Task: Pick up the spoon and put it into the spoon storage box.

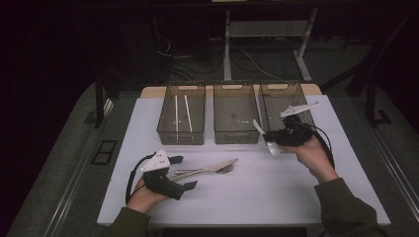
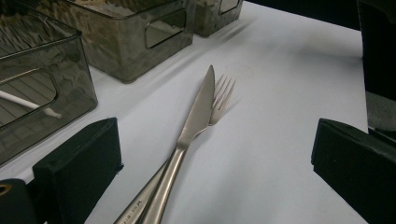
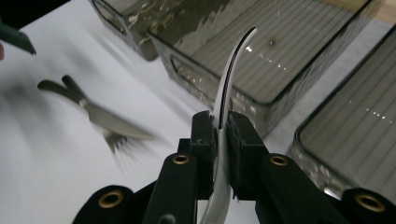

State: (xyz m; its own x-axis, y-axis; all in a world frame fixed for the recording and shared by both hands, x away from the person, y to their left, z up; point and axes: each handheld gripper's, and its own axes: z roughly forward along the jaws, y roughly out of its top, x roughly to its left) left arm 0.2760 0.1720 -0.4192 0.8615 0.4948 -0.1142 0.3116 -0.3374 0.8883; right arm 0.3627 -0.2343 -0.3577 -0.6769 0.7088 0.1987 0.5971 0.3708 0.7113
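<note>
A steel knife (image 1: 210, 168) (image 2: 198, 109) lies across a steel fork (image 1: 226, 170) (image 2: 224, 93) on the white table top. My left gripper (image 1: 183, 172) (image 2: 215, 156) rests open just left of them, its jaws spread on either side of the two handles without touching. My right gripper (image 1: 271, 138) (image 3: 219, 123) is raised in front of the gap between the middle and right bins. It is shut on a white spoon (image 1: 258, 127) (image 3: 229, 74), held edge-on. The curved handle sticks up past the jaws and the bowl hangs below.
Three smoky clear bins stand in a row at the back: the left bin (image 1: 180, 137) holds two white sticks (image 1: 176, 117); the middle bin (image 1: 236, 137) and right bin (image 1: 276, 88) look bare. The table's edges lie close to both forearms.
</note>
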